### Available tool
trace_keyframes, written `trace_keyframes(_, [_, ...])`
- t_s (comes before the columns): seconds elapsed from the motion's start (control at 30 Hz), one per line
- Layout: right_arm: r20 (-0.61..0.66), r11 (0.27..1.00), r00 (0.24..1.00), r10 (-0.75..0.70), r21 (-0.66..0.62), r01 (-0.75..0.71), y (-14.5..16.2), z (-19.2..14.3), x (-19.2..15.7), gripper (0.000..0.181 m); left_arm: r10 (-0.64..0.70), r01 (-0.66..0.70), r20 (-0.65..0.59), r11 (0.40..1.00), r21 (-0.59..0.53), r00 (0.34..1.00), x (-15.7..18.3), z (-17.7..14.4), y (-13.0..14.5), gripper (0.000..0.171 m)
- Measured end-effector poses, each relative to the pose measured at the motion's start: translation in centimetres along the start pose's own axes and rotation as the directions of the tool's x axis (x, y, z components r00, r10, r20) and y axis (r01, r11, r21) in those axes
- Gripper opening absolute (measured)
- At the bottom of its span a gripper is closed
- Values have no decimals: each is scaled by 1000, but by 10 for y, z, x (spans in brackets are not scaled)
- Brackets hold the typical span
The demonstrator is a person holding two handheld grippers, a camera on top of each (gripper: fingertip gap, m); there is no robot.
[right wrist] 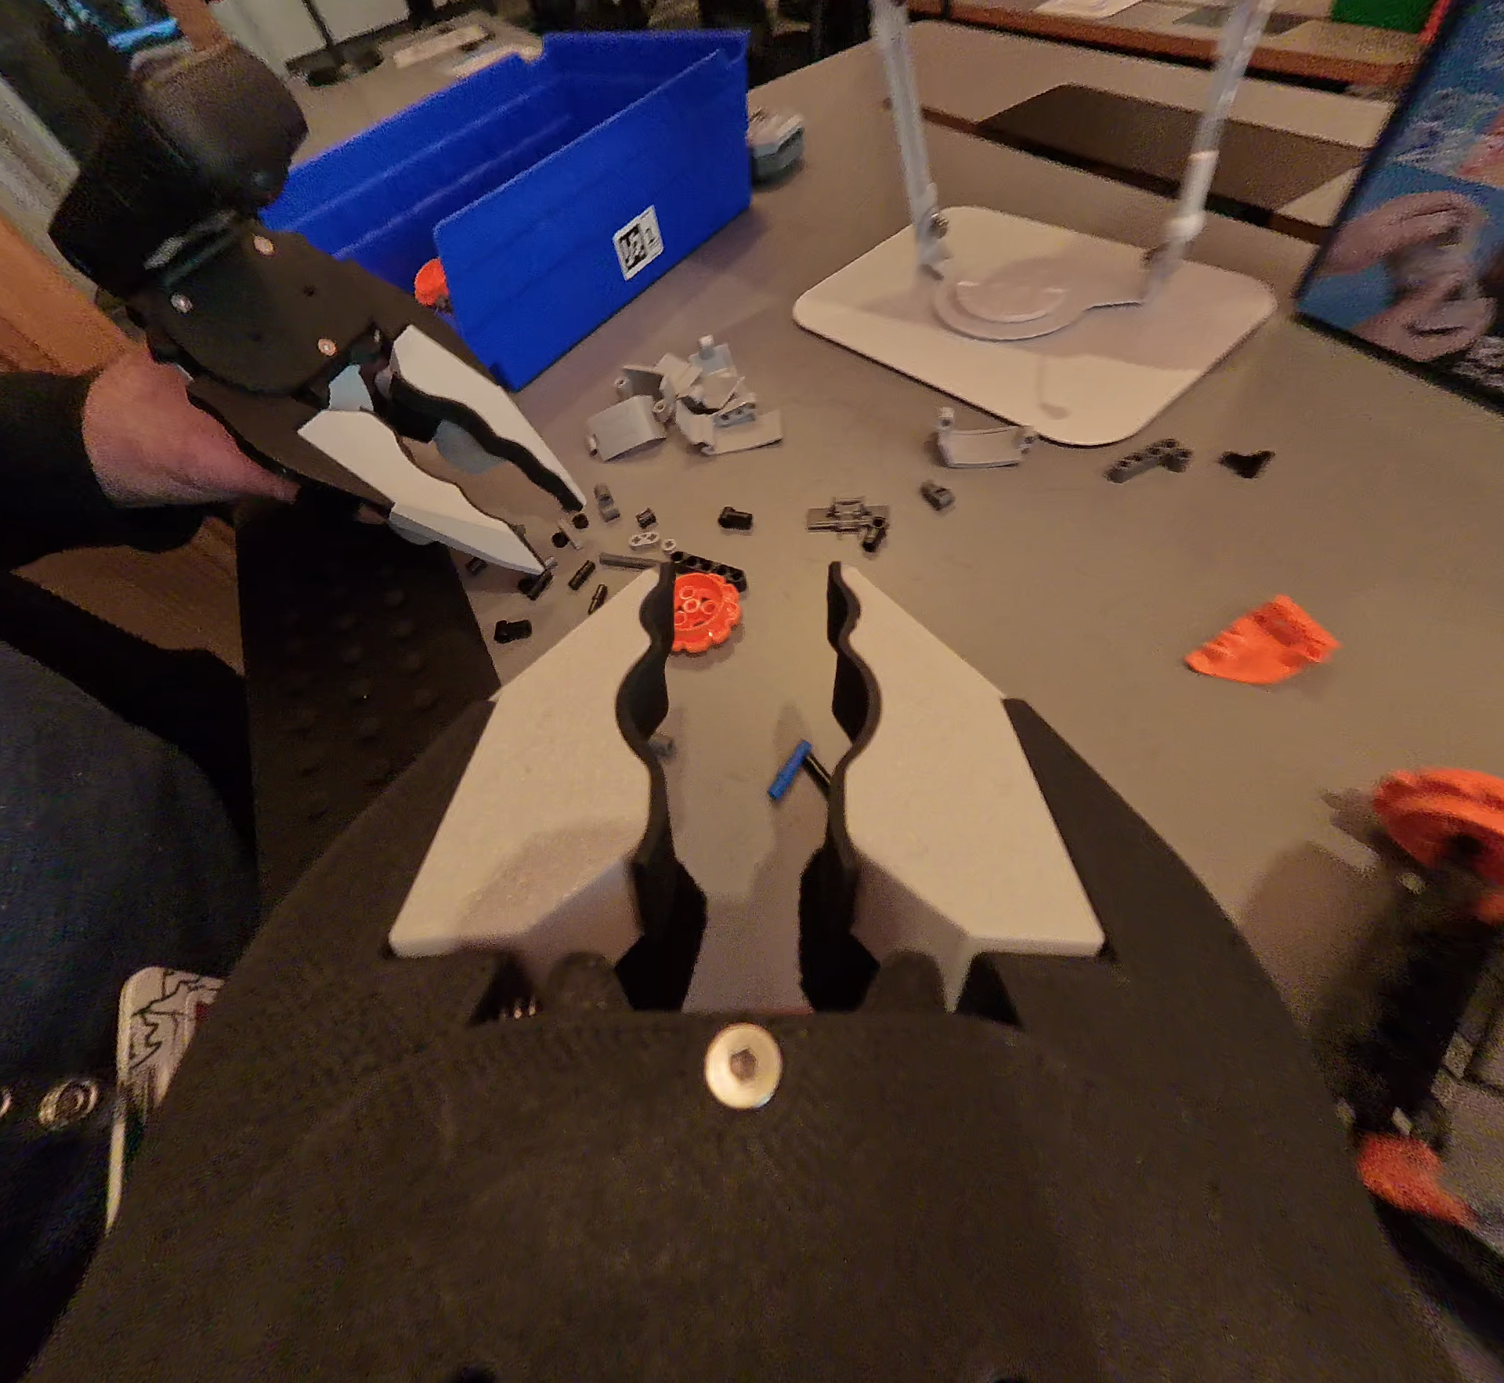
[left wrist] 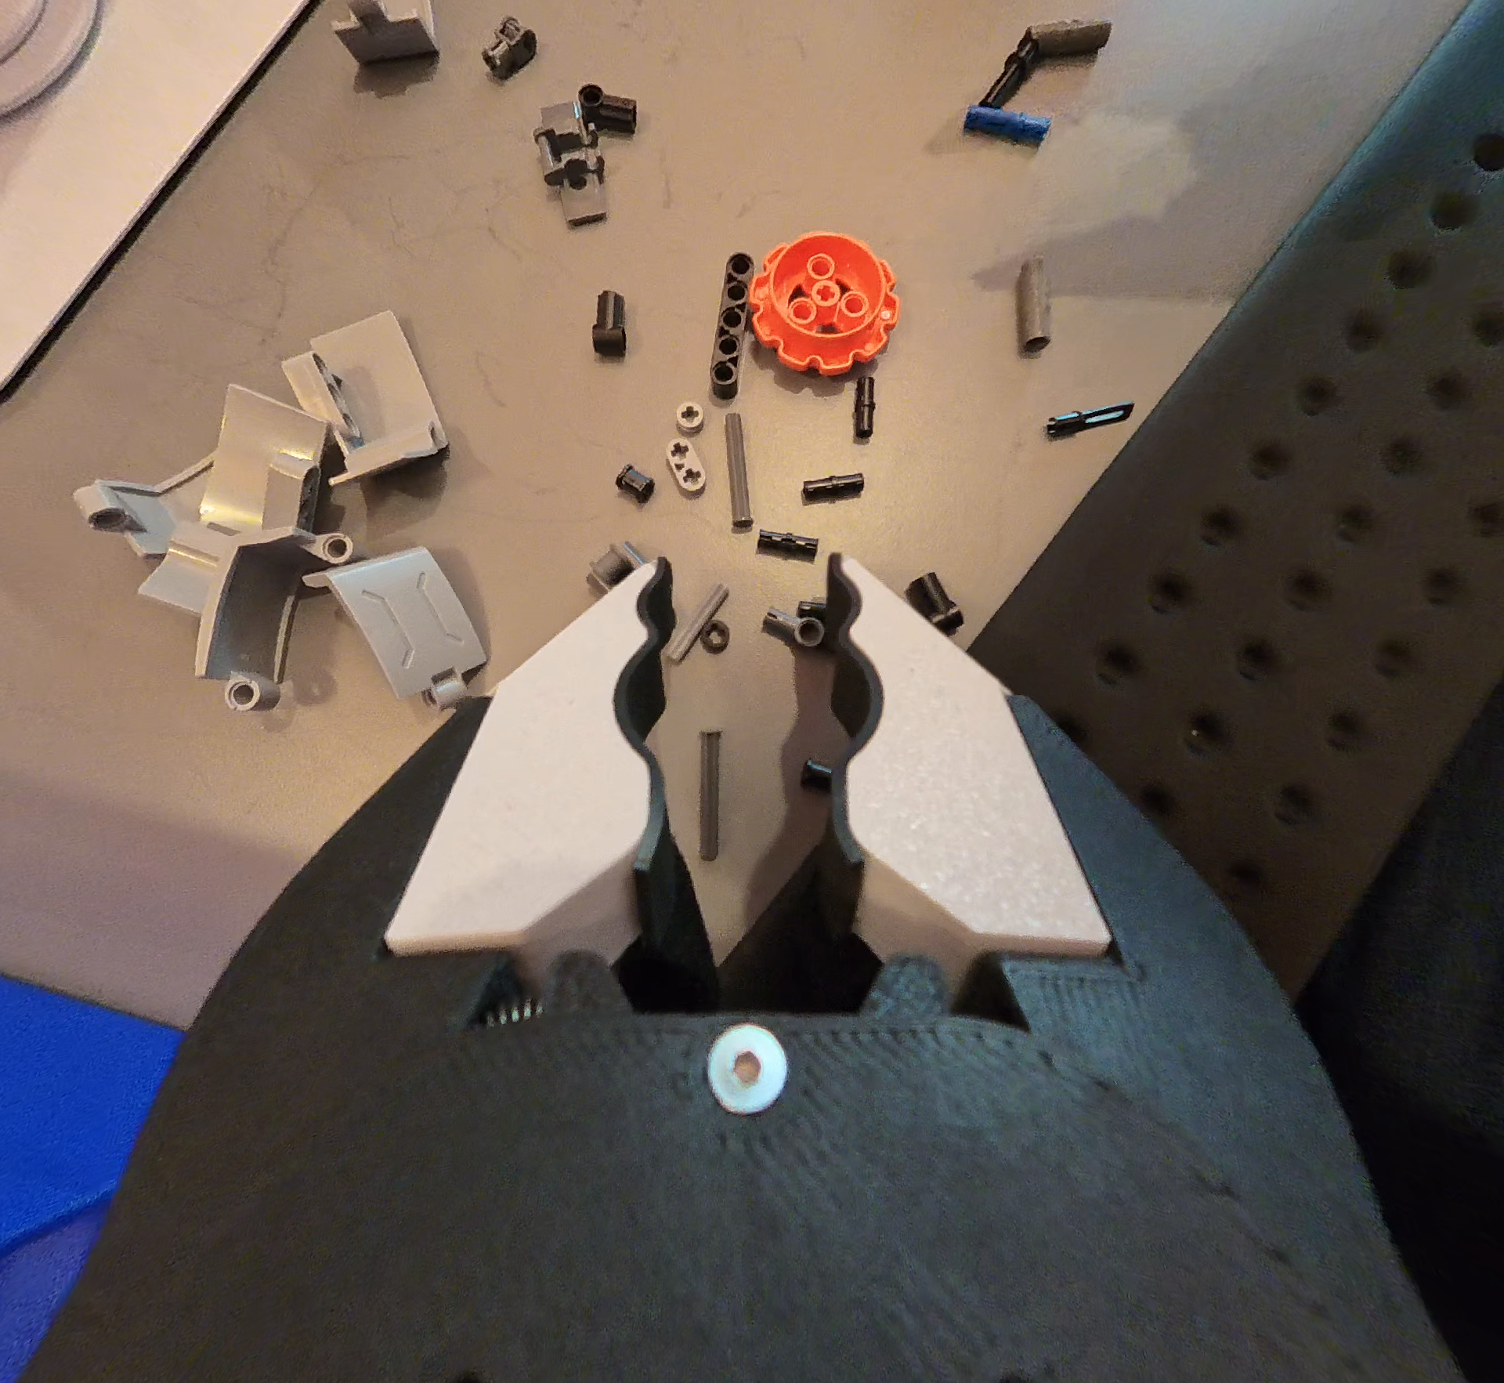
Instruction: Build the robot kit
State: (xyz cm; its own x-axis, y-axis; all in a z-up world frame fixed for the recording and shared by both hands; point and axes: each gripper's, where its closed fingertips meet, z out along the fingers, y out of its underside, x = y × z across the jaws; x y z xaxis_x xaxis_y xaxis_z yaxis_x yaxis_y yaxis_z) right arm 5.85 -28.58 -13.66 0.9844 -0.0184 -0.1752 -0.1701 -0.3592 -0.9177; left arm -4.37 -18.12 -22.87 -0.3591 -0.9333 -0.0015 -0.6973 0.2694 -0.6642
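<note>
Left wrist view: left gripper (left wrist: 749,579) and right gripper (right wrist: 749,583) both parted, empty, over scattered black pins (left wrist: 832,487) and an orange toothed wheel (left wrist: 824,302).

Wheel (left wrist: 824,302) lies just right of beam (left wrist: 731,325), on table (left wrist: 814,1).

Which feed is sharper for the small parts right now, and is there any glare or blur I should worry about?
Left wrist view: small parts sharp around the orange gear, soft glare upper right on the table. Right wrist view: edges blurred, orange piece at right smeared.

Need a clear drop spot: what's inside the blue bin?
The blue bin shows mostly bare blue walls and dividers in the right wrist view. An orange part peeks out at its near corner; the left tool hides the rest.
</note>
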Motion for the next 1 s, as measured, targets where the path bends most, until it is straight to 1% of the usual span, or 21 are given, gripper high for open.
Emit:
trace_keyframes(0.13, [88,1000,996,10,-11,-9,1,29,-14,37,-5,5,28,1000,-3,1000,-3,-3,6,38])
trace_keyframes(0.27, [109,998,994,-26,-54,32,4,48,-16,40,-41,40,58,999,10,997,-10,-11,10,38])
trace_keyframes(0.53, [163,986,985,-57,-147,81,18,70,-17,49,-108,107,108,994,18,988,-18,-21,23,37])
trace_keyframes(0.67, [169,971,979,-115,-190,146,24,76,-16,50,-129,128,137,992,18,982,-23,-22,26,36])
trace_keyframes(0.73, [182,974,978,-102,-182,136,22,78,-16,49,-128,127,153,992,18,980,-27,-22,25,35])
trace_keyframes(0.83, [195,977,975,-106,-165,139,16,82,-15,42,-139,137,173,990,21,975,-32,-24,25,35])
trace_keyframes(1.0, [207,968,970,-130,-183,169,14,94,-10,30,-154,155,200,988,11,968,-38,-22,27,32])
